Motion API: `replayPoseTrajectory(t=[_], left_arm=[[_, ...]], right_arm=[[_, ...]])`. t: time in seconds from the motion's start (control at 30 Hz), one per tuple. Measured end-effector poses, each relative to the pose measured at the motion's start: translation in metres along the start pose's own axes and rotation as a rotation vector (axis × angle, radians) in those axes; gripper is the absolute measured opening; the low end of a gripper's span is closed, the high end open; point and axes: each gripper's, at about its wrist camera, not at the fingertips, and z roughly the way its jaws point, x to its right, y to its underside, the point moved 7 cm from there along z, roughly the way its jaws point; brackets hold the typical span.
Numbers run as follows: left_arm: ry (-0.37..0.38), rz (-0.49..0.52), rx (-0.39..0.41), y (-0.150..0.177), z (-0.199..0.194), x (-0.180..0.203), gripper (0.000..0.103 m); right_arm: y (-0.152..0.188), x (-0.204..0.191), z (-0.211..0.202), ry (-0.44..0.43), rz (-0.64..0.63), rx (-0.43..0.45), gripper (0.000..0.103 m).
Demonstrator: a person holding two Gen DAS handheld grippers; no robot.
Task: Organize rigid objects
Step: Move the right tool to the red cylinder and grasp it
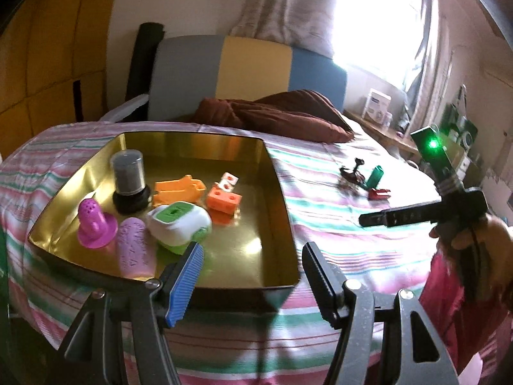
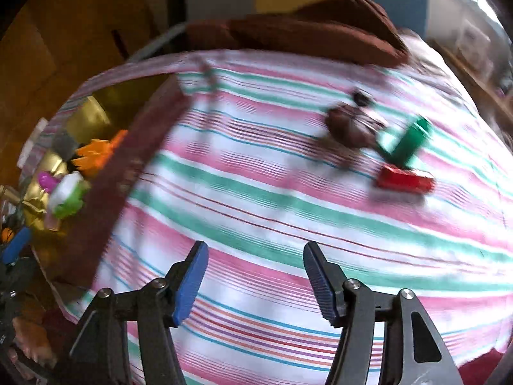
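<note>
A gold tin (image 1: 283,199) sits on the striped cloth and holds several toys: a grey-capped cylinder (image 1: 128,176), orange blocks (image 1: 222,202), a magenta piece (image 1: 93,224), a pink cylinder (image 1: 134,250) and a white-and-green item (image 1: 178,224). My left gripper (image 1: 253,250) is open over the tin's near edge, with nothing between its fingers. Further right on the cloth lie a dark brown item (image 2: 348,128), a green piece (image 2: 410,138) and a red piece (image 2: 405,178). My right gripper (image 2: 256,247) is open above bare cloth, short of those three pieces and to the right of the tin (image 2: 128,173).
A brown pillow (image 1: 279,112) lies at the far end of the cloth before a grey, yellow and blue headboard (image 1: 253,67). A cluttered shelf (image 1: 381,122) runs along the right under a bright window. A person's hand (image 1: 474,234) holds the right gripper.
</note>
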Motion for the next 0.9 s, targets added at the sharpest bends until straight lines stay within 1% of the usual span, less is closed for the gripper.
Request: replayPoseTrajectory(t=[0.03, 0.07, 0.1, 0.23, 0.3, 0.37, 0.43, 0.53, 0.67, 0.77, 0.9], left_arm=[[0.005, 0.011, 0.000, 0.000, -0.001, 0.004, 0.065], [0.007, 0.023, 0.002, 0.001, -0.002, 0.007, 0.065], [0.007, 0.031, 0.003, 0.000, -0.002, 0.009, 0.065], [0.012, 0.045, -0.001, -0.001, -0.003, 0.018, 0.065], [0.014, 0.047, -0.003, -0.002, -0.003, 0.021, 0.065], [0.010, 0.057, -0.008, -0.002, -0.003, 0.024, 0.065], [0.008, 0.065, -0.010, -0.001, -0.003, 0.027, 0.065], [0.009, 0.071, -0.020, -0.002, -0.003, 0.031, 0.065], [0.019, 0.077, -0.028, -0.004, -0.001, 0.039, 0.065], [0.031, 0.083, -0.033, -0.006, 0.001, 0.048, 0.065], [0.046, 0.098, -0.041, -0.007, 0.003, 0.058, 0.065]], right_arm=[[0.000, 0.013, -0.001, 0.014, 0.014, 0.000, 0.074], [-0.001, 0.028, -0.004, 0.033, 0.031, 0.007, 0.078], [-0.003, 0.041, -0.007, 0.047, 0.050, 0.019, 0.084], [-0.022, 0.097, -0.019, 0.102, 0.139, 0.092, 0.092], [-0.033, 0.117, -0.021, 0.121, 0.175, 0.126, 0.093], [-0.040, 0.129, -0.018, 0.117, 0.204, 0.136, 0.093], [-0.046, 0.133, -0.014, 0.108, 0.212, 0.137, 0.093], [-0.051, 0.132, -0.008, 0.115, 0.190, 0.150, 0.093], [-0.054, 0.129, 0.007, 0.107, 0.163, 0.147, 0.093], [-0.054, 0.133, 0.013, 0.097, 0.176, 0.151, 0.093], [-0.053, 0.133, 0.024, 0.079, 0.170, 0.119, 0.092]])
